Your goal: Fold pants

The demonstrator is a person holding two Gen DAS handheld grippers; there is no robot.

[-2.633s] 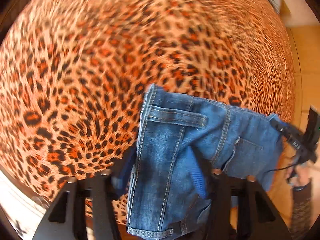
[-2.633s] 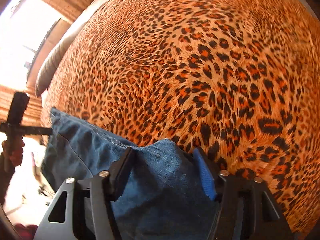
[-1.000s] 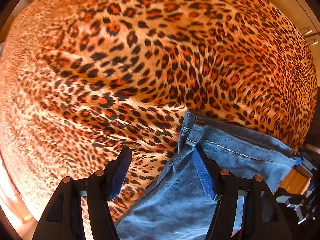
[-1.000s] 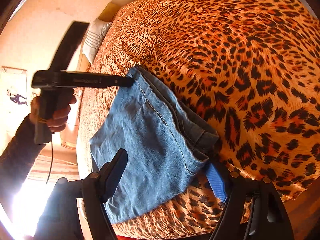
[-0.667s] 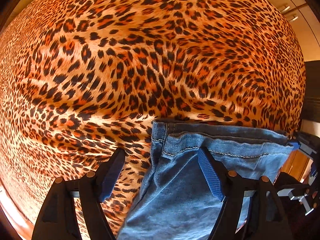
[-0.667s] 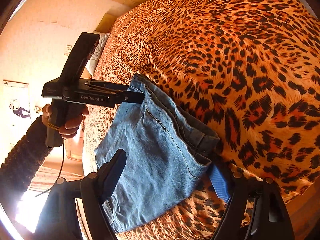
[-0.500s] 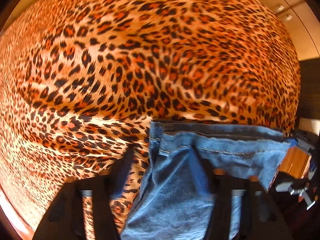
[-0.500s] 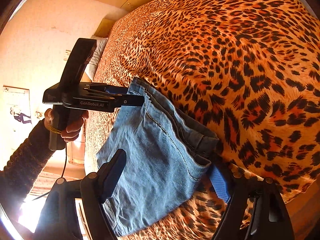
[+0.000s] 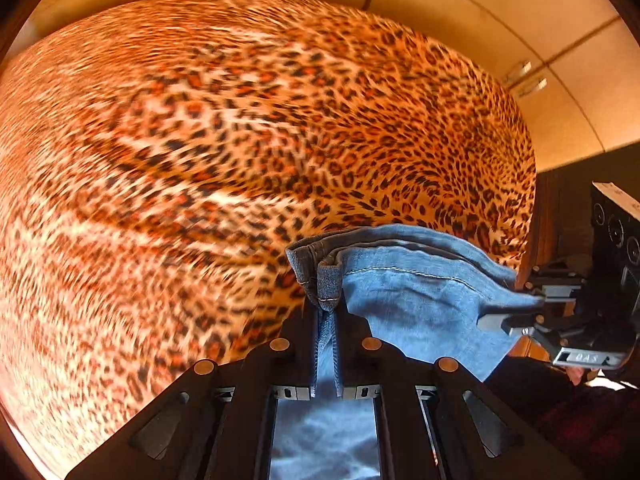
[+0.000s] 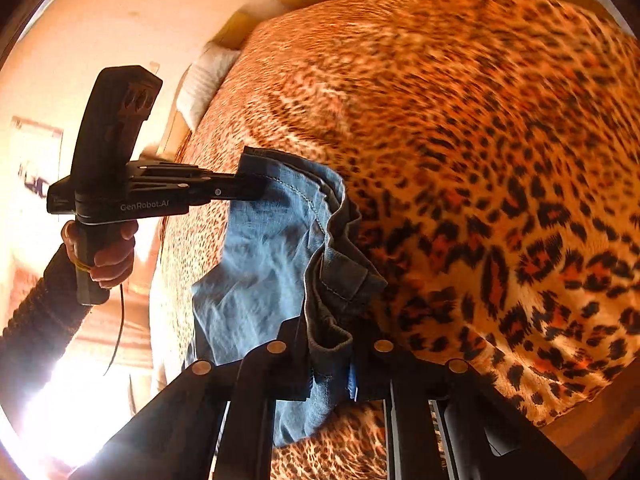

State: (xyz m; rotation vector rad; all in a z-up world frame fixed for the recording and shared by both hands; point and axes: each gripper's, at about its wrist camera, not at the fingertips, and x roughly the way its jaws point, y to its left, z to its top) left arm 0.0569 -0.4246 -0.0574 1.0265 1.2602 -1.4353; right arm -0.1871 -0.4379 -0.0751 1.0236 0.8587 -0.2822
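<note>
Both of your tools have closed on the pants since a second ago, when their jaws stood wide around the cloth, and the cloth that lay flat on the bed is now lifted off it.

Your left tool [image 9: 327, 312] has its jaws fully together, pinching a folded corner of the pants [image 9: 404, 292] at the stitched hem. In the right wrist view you see the same left tool [image 10: 244, 188] from the side, gripped by your left hand [image 10: 106, 256] in a dark sleeve [image 10: 36, 332], its tips clamped on the upper corner of the denim.

Your right tool [image 10: 330, 344] is closing its jaws, and a bunched, darker fold of the pants [image 10: 272, 248] sits squeezed between them. From the left wrist view the right tool [image 9: 516, 312] shows at the right edge, its tips on the far corner of the cloth.

Between the two tools the pants hang as a short span of blue denim, the paler inner side facing the right camera, the lower part drooping toward the edge of the bed [image 10: 480, 160]. That bed is covered by a leopard-print spread [image 9: 200, 160], blurred in both views. A white pillow [image 10: 204, 80] lies at its far end against the wall.
</note>
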